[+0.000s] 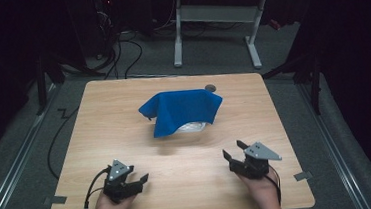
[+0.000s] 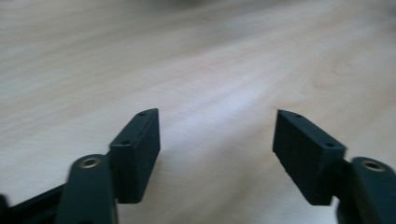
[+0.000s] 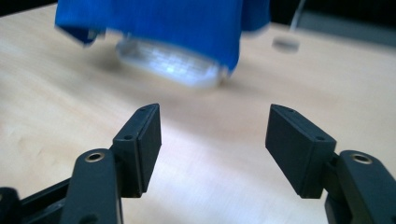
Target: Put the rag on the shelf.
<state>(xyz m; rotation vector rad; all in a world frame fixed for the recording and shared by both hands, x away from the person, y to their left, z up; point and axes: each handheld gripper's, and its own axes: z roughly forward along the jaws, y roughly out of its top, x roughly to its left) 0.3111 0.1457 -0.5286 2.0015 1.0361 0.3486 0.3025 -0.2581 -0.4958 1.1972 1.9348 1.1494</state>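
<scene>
Bare tabletop lies open ahead of both grippers; a blue cloth draped over a clear container blocks the centre, a small disc at its 1 o'clock.

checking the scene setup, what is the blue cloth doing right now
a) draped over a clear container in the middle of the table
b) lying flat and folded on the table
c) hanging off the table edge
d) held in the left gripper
a: the blue cloth hangs over a clear container whose lower edge peeks out beneath it, while the left gripper and right gripper sit open and empty near the table's front edge.
</scene>
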